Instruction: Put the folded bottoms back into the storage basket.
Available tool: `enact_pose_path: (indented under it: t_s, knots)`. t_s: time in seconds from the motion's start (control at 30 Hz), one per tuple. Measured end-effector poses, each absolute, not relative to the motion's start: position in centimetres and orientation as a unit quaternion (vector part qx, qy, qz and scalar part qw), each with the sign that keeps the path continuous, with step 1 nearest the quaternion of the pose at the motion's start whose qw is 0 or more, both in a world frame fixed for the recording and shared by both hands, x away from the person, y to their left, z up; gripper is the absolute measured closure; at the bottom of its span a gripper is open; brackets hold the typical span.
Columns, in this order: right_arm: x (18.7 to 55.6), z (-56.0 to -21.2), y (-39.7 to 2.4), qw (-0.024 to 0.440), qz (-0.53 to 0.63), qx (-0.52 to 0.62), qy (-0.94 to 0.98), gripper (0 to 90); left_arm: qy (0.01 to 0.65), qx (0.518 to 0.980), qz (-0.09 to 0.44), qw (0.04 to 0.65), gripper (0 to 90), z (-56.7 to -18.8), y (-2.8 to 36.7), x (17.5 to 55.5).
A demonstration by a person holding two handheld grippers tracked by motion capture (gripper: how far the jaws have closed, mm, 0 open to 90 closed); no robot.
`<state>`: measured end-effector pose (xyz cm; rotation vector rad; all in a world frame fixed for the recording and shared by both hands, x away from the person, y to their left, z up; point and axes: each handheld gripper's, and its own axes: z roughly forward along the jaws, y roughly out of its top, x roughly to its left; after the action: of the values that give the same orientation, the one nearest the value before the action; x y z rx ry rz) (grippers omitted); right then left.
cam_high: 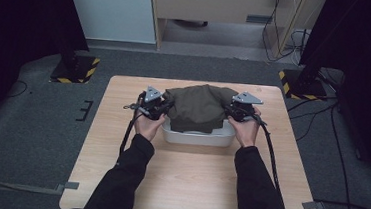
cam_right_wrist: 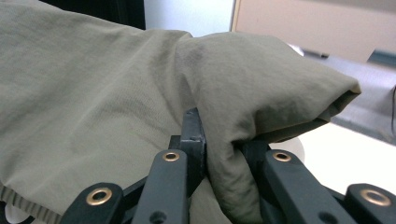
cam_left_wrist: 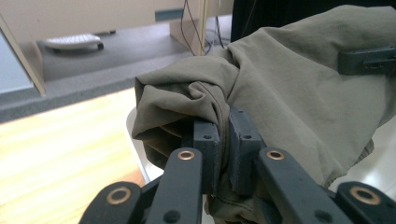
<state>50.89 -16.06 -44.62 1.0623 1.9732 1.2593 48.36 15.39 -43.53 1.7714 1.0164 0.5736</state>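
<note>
An olive-green folded garment is draped over a white plastic tub at the middle of the wooden table. My left gripper is shut on the garment's left end, and the cloth bunches between its black pads. On the other side my right gripper is shut on the right end, where a thick fold of cloth is squeezed between its jaws. Both hands hold the garment just above the tub. The tub's inside is hidden by the cloth.
The wooden table has bare surface in front of the tub and at both sides. Two dark stands with yellow-black striped bases rise beyond the far corners. Cables trail from the grippers. A wooden desk is behind.
</note>
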Motion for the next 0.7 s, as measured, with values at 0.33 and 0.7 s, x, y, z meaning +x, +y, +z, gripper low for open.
enact_pose_path:
  t_s: [0.33, 0.7]
  knots:
    - [51.3, -46.3, -15.6, 0.246, 0.436, 0.415, 0.76, 76.4, 0.431, 0.751, 0.21, 0.454, 82.9, -45.6, 15.1, 49.0]
    - [51.4, -46.5, -15.8, 0.226, 0.428, 0.445, 0.753, 59.3, 0.45, 0.748, 0.203, 0.443, 69.7, -46.2, 15.0, 49.3]
